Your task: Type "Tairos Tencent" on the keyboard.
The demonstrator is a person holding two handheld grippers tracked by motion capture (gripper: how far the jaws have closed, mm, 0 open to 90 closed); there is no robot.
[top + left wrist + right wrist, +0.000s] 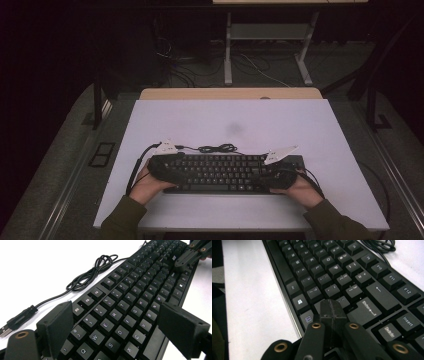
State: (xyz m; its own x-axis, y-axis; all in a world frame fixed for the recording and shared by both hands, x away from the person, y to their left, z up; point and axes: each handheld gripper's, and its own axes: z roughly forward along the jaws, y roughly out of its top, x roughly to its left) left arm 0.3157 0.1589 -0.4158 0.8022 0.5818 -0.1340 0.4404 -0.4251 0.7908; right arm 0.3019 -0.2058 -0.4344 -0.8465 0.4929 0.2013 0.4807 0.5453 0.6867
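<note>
Your black keyboard (222, 172) lies across the near half of the white table (225, 120), its coiled cable (217, 148) at its 12 o'clock. Your left gripper (117, 322) hangs over the keyboard's 9 o'clock end, jaws spread wide above the letter keys. Your right gripper (331, 308) sits at the 3 o'clock end, jaws pressed together, tips on the keys beside Enter.

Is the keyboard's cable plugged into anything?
No. The cable lies coiled on the table, its USB plug lying loose.
</note>
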